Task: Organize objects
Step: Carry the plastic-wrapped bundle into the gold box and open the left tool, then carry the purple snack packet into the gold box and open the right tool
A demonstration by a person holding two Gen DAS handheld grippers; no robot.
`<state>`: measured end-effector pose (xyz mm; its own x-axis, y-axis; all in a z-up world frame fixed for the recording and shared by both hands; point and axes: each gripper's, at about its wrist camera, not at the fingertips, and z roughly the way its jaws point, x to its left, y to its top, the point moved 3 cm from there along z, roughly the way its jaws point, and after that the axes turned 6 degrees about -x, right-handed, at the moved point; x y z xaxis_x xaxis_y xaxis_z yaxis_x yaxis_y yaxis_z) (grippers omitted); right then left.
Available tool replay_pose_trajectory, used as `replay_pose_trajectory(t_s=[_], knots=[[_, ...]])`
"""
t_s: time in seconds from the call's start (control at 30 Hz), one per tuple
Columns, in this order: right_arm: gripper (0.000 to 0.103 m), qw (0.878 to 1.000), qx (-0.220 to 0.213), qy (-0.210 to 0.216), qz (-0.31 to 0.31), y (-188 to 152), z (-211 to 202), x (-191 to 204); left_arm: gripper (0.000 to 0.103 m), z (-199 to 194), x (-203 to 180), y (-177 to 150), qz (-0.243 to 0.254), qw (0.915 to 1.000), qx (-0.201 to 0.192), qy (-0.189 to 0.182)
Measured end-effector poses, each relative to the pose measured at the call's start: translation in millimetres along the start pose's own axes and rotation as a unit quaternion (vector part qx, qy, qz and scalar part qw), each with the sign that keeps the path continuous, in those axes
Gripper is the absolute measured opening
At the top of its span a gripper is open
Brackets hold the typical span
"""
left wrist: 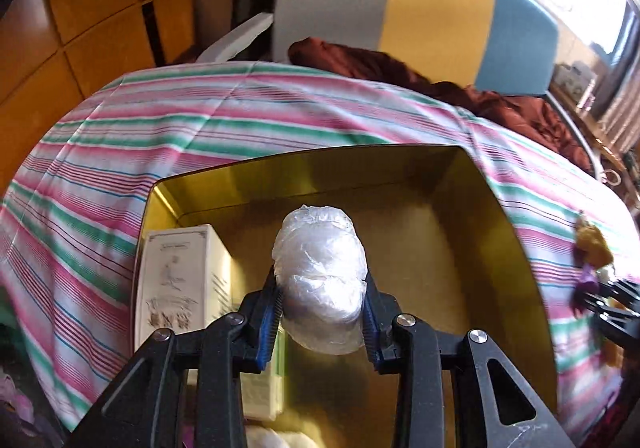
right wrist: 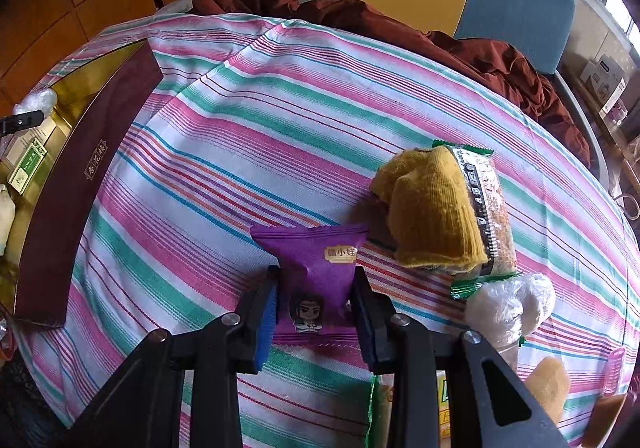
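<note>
My left gripper (left wrist: 322, 300) is shut on a clear plastic-wrapped bundle (left wrist: 320, 276) and holds it over the gold-lined open box (left wrist: 472, 232). A cream carton (left wrist: 180, 280) lies in the box at its left side. My right gripper (right wrist: 316, 308) is shut on a purple snack packet (right wrist: 316, 268) just above the striped cloth. The box with its dark maroon wall (right wrist: 80, 184) shows at the far left of the right wrist view.
On the striped cloth (right wrist: 240, 128) lie a mustard knitted cloth (right wrist: 432, 208) over a green-edged snack pack (right wrist: 492, 200), a clear plastic bundle (right wrist: 512, 304) and other packets at lower right. A brown garment (right wrist: 500, 60) and a striped chair back (left wrist: 400, 8) are behind.
</note>
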<state>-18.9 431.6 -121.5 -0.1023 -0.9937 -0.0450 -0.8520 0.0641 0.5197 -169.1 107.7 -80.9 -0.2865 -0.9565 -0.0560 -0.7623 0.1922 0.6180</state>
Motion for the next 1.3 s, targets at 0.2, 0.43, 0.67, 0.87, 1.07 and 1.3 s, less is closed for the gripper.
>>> replay_pose_trajectory(t_s=[0.2, 0.43, 0.67, 0.87, 1.07, 1.3], knots=[[0.034, 1.0, 0.001, -0.002, -0.002, 1, 1, 1, 0.042, 20, 11, 7, -0.001, 0.9996, 0.01, 0.026], [0.034, 1.0, 0.0, -0.007, 0.0, 1, 1, 2, 0.057, -11, 14, 0, -0.018, 0.9996, -0.018, 0.014], [0.034, 1.0, 0.004, -0.02, 0.007, -1, -1, 5, 0.063, -72, 13, -30, -0.038, 0.9966, -0.074, 0.002], [0.034, 0.999, 0.006, -0.026, 0.036, -1, -9, 16, 0.064, -107, 10, -55, -0.038, 0.9943, -0.099, -0.01], [0.034, 0.996, -0.046, 0.023, 0.077, 26, -50, 47, 0.066, -124, 13, -71, -0.031, 0.993, -0.114, -0.002], [0.034, 0.991, -0.078, 0.11, 0.009, 76, -81, 156, 0.068, -131, 28, -81, -0.051, 0.9916, -0.119, -0.004]])
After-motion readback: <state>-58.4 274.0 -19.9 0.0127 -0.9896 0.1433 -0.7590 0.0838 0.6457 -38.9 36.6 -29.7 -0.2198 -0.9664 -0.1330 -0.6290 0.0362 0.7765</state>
